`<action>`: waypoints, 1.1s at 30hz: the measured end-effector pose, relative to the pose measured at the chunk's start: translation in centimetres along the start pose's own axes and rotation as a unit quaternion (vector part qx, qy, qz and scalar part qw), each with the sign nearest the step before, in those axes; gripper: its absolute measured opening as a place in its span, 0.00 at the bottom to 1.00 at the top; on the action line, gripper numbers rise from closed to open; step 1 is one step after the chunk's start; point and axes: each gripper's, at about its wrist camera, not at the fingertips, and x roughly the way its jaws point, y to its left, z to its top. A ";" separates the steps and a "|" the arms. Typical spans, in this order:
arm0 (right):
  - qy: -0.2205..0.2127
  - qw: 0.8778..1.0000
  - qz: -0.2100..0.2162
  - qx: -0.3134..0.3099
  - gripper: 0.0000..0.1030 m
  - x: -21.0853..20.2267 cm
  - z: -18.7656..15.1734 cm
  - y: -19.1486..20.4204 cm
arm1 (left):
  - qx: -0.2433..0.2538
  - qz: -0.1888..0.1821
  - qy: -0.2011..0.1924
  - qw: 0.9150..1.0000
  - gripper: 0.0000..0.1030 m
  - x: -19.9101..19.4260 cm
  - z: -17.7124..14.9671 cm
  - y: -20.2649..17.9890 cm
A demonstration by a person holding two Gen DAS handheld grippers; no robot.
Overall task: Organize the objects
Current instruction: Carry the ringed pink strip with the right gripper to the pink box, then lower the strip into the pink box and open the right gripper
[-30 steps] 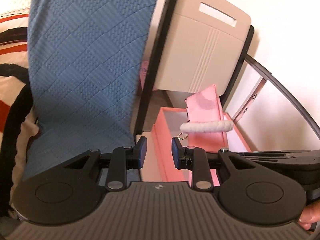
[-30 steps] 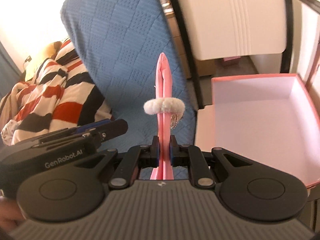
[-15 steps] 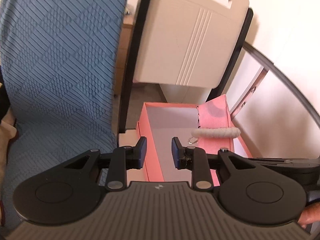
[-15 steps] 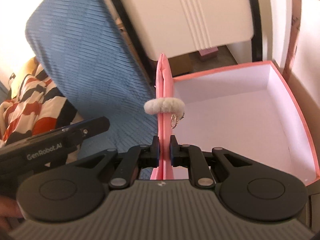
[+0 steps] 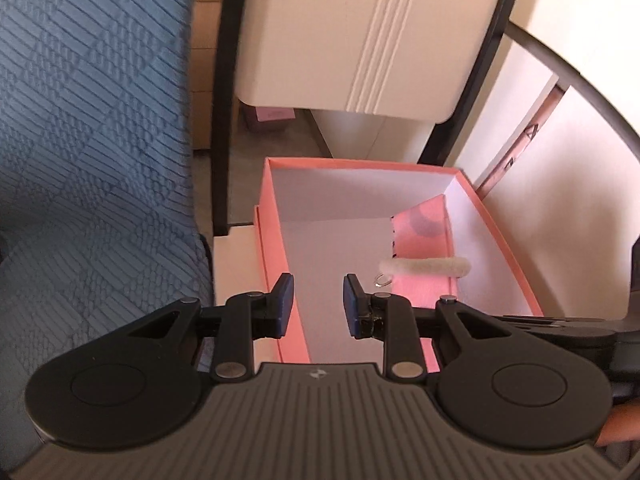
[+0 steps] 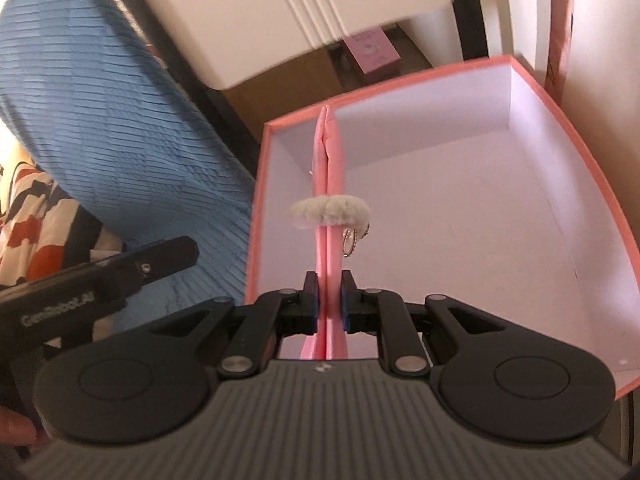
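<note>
While the right gripper (image 6: 328, 298) clamps its jaws on a flat pink pouch (image 6: 329, 184), the pouch stands on edge inside the open pink box (image 6: 592, 184), close along the box's left wall, its far tip near the far-left corner. A white fluffy band (image 6: 329, 212) wraps around the pouch partway up, with small metal rings (image 6: 352, 242) dangling at its right side. Whether the pouch touches the box floor cannot be told. From the left wrist view, the left gripper (image 5: 318, 300) hangs with jaws apart and nothing between them, over the near-left rim of the box (image 5: 276, 264), with the pouch (image 5: 424, 240) to its right. Left of the box lies a blue quilted cushion (image 5: 92, 140); beyond the far wall stands a cream chair back (image 5: 360, 32) in a black frame. A striped red, white and dark blanket (image 6: 36, 216) lies far left
</note>
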 end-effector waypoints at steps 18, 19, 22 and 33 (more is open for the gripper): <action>0.032 0.999 -0.034 0.017 0.23 4.8 -0.4 -4.1 | 0.001 0.007 0.049 0.999 0.30 6.0 -0.7 -0.1; 0.034 0.999 -0.034 0.021 0.26 4.9 -0.4 -4.3 | 0.000 0.007 0.050 0.999 0.30 6.0 -0.7 -0.1; 0.040 0.998 -0.031 0.034 0.43 5.1 -0.4 -4.8 | 0.001 0.007 0.051 0.999 0.30 6.0 -0.8 -0.1; 0.025 0.999 -0.027 0.032 0.42 2.7 -0.8 -4.1 | 0.004 0.006 0.038 0.999 0.32 3.9 -1.2 -0.4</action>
